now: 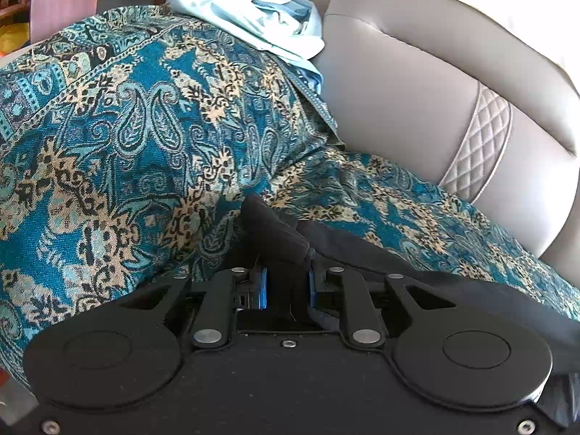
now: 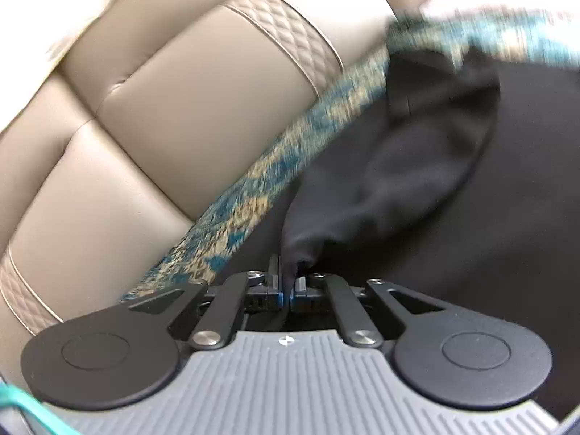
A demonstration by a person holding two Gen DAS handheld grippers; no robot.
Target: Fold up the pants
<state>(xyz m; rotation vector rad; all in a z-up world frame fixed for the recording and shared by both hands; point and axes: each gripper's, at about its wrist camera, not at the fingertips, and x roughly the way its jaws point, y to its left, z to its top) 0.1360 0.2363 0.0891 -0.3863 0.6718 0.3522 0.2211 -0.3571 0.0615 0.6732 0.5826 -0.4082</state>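
Observation:
The black pants (image 1: 366,246) lie on a blue paisley throw (image 1: 119,137) spread over a beige sofa. My left gripper (image 1: 286,286) is shut on a bunched fold of the black cloth, which sticks up between its blue pads. In the right wrist view the black pants (image 2: 417,181) fill the right half, and my right gripper (image 2: 288,290) is shut on a pinched ridge of the fabric. The cloth rises from the jaws as a taut pleat. That view is motion-blurred.
Light blue and white clothes (image 1: 253,11) are piled at the back on the throw. Beige leather sofa cushions (image 2: 163,108) with quilted bands stand beyond the pants. A strip of the throw (image 2: 253,199) runs between sofa back and pants.

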